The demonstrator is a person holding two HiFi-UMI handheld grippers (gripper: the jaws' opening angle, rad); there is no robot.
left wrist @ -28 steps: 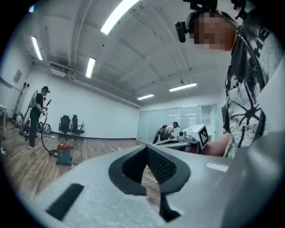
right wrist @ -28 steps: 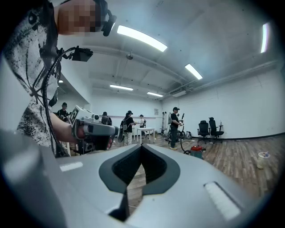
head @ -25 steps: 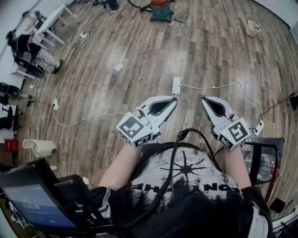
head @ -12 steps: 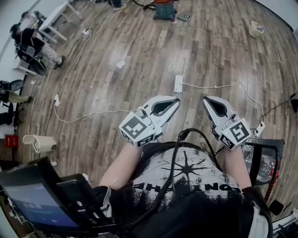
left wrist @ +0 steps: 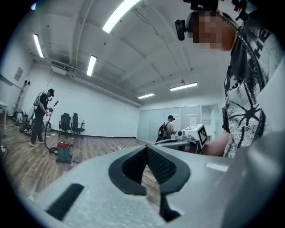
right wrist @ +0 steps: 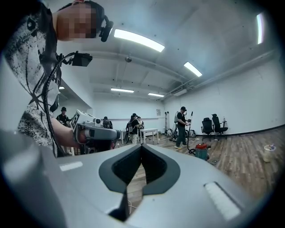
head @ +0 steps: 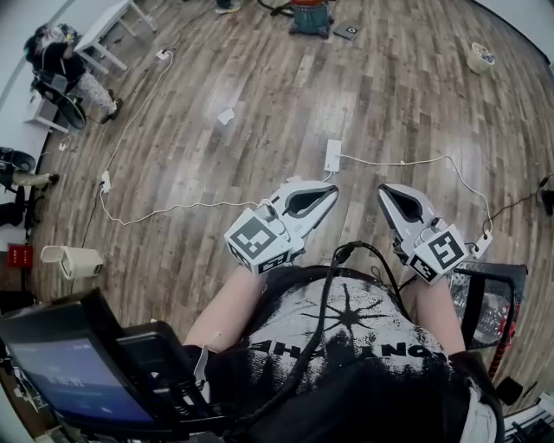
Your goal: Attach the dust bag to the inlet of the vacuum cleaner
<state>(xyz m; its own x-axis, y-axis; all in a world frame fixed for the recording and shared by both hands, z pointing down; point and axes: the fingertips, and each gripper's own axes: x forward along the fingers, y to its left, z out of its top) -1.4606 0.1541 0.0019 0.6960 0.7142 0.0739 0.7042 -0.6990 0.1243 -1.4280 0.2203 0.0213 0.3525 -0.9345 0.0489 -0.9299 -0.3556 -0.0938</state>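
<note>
Far off at the top of the head view stands the vacuum cleaner (head: 310,16), red on top and teal below, with a hose leading off it. A flat dark square (head: 349,32) lies on the floor next to it; I cannot tell what it is. The vacuum cleaner (left wrist: 63,152) also shows small in the left gripper view, and the vacuum cleaner (right wrist: 201,151) in the right gripper view. My left gripper (head: 333,188) and right gripper (head: 381,189) are held level in front of the person's chest, far from it. Both are shut with nothing between their jaws.
A white power strip (head: 332,156) with a long white cable lies on the wooden floor just beyond the grippers. A paper scrap (head: 227,115), a pale basket (head: 477,57), a white table (head: 117,22), a black frame (head: 493,294) and a screen (head: 69,372) surround me. People stand across the room.
The head view has tipped a little, so things on the floor sit slightly lower in the picture. Both grippers stay where they were, still shut.
</note>
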